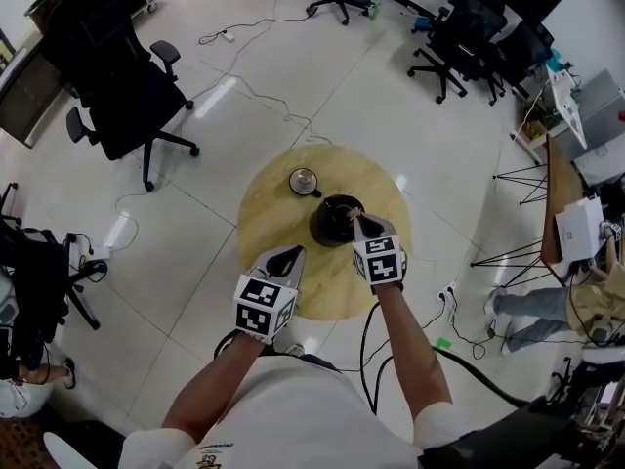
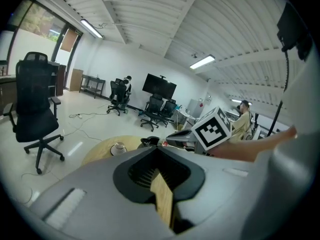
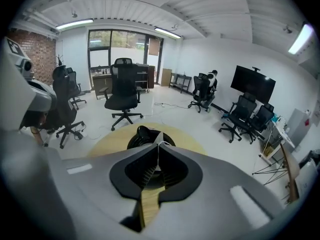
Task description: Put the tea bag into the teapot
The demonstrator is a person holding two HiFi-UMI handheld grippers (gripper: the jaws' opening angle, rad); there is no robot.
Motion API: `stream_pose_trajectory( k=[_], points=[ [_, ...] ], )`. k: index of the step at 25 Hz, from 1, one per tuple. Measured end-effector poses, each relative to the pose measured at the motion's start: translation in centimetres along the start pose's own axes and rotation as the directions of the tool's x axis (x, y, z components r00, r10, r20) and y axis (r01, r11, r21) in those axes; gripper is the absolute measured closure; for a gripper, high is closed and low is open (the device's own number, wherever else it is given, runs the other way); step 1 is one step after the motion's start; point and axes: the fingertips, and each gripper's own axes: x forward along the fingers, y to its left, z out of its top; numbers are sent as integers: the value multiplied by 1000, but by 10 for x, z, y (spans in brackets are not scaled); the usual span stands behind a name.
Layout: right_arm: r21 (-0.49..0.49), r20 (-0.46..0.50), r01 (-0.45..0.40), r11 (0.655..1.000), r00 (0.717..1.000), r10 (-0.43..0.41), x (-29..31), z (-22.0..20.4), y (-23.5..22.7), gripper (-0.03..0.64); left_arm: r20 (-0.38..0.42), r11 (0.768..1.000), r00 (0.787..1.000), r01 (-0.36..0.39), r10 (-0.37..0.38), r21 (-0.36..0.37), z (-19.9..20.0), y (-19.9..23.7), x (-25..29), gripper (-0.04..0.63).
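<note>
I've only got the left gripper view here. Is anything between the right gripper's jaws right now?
Observer: Yes. In its own view the right gripper is shut on a thin pale piece, apparently the tea bag.
Operator: And where are its tips?
Observer: In the head view they overlap the right side of the black teapot.
Operator: Am I in the way?
Observer: No. The left gripper is over the near part of the table, apart from the teapot.
</note>
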Motion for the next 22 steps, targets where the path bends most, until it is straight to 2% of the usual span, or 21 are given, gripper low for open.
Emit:
stream_pose_trajectory(
  k=[7, 9, 15, 17, 19, 22],
  points=[
    [-17, -49, -14, 1000, 999, 13, 21, -8, 7, 603, -2, 999, 1000, -25, 25, -43, -6, 16, -5, 583],
    [-25, -61, -22, 999, 998, 21, 24, -7, 11, 540, 0, 998, 1000, -28, 28, -48, -5, 20, -6, 583],
    [-12, -19, -13, 1000, 1000, 13, 13, 0, 17, 540, 3, 998, 1000, -25, 25, -49, -7, 26, -9, 583],
    [17, 17, -13, 1000, 1000, 13, 0, 4, 18, 543, 7, 999, 1000, -18, 19, -41, -6, 26, -10, 583],
    [74, 75, -20, 997, 997, 15, -16, 7, 19, 615, 16, 999, 1000, -13, 14, -29, -3, 24, -11, 583],
    [222, 178, -62, 973, 984, 22, -46, 3, 17, 615, 32, 1000, 999, -12, 12, -7, -1, 15, -12, 583]
  ],
)
